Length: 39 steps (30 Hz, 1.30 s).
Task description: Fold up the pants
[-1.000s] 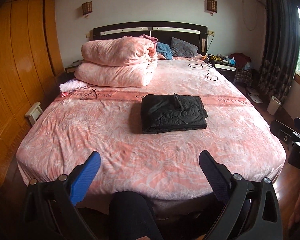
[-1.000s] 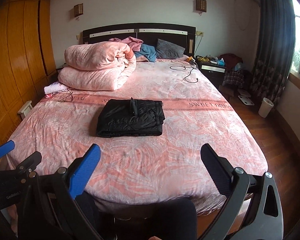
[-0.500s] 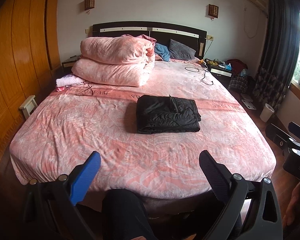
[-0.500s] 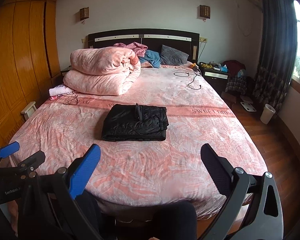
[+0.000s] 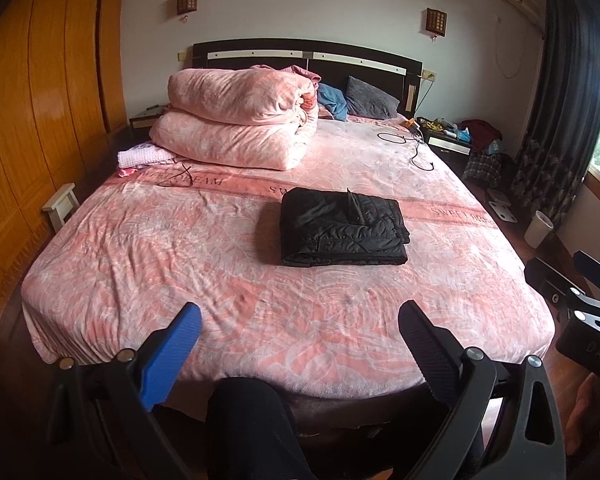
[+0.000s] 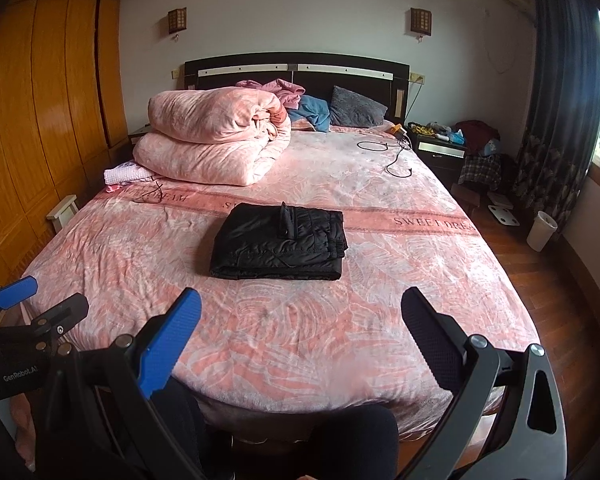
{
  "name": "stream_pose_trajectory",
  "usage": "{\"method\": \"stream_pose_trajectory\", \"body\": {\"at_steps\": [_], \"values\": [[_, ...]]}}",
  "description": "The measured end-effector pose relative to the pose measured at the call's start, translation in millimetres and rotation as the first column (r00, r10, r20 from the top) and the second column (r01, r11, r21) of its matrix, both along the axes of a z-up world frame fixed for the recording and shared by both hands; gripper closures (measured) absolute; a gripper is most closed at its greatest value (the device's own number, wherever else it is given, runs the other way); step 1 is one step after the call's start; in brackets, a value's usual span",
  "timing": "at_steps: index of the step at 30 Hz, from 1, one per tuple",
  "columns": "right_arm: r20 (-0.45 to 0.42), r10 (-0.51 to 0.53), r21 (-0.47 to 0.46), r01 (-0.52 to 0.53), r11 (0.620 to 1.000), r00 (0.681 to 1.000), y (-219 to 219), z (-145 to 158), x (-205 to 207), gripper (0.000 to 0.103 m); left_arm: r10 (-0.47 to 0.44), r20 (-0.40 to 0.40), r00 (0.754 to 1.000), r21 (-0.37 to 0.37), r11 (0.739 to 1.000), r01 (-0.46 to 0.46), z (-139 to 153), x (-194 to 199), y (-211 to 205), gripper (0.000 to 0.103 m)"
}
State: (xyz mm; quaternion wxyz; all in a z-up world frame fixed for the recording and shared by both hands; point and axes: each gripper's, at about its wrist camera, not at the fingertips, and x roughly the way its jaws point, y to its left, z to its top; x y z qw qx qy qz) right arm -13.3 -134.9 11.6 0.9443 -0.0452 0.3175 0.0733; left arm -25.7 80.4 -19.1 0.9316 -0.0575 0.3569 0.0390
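Blue-padded and spread wide, our left gripper [image 5: 299, 326] and right gripper [image 6: 300, 312] hold nothing at the foot of the bed [image 6: 300, 344]. Mid-bed the black pants [image 6: 279, 242] lie folded, well apart from us. What looks like a strap stands up; snagging it could undo the stack.

pink-sheeted bed [image 5: 228, 280]: black pants [image 5: 342, 232] folded at its middle, folded pink quilt [image 5: 236, 120] near the headboard, grey pillow [image 5: 370, 98], loose black cable [image 5: 414, 148] on the right.
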Motion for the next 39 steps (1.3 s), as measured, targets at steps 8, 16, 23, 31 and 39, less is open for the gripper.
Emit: {"method": "stream_pose_trajectory", "body": {"at_steps": [8, 16, 23, 31, 39], "values": [[-0.008, 0.001, 0.004, -0.001, 1.000, 1.000, 1.4, -2.2, 4.4, 0.003, 0.011, -0.012, 1.000, 0.015, 1.000, -0.011, -0.9, 7.5, -0.8, 0.004], [-0.014, 0.001, 0.004, -0.001, 1.000, 1.000, 2.6, -7.1, 9.0, 0.003, 0.013, -0.015, 1.000, 0.016, 1.000, -0.013, -2.4, 10.1, -0.5, 0.004], [-0.015, -0.006, 0.009, 0.006, 1.000, 1.000, 2.6, -11.4, 11.8, 0.003, 0.017, -0.010, 1.000, 0.017, 1.000, -0.017, -3.1, 11.6, -1.2, 0.004], [-0.015, -0.007, 0.007, 0.007, 1.000, 1.000, 1.6, -13.1, 12.5, 0.003, 0.016, -0.008, 1.000, 0.015, 1.000, -0.016, -2.4, 12.3, -0.7, 0.004], [-0.019, -0.007, 0.007, 0.007, 1.000, 1.000, 2.2, -15.2, 12.5, 0.003, 0.011, -0.011, 1.000, 0.004, 1.000, -0.011, 1.9, 16.8, -4.5, 0.004]]}}
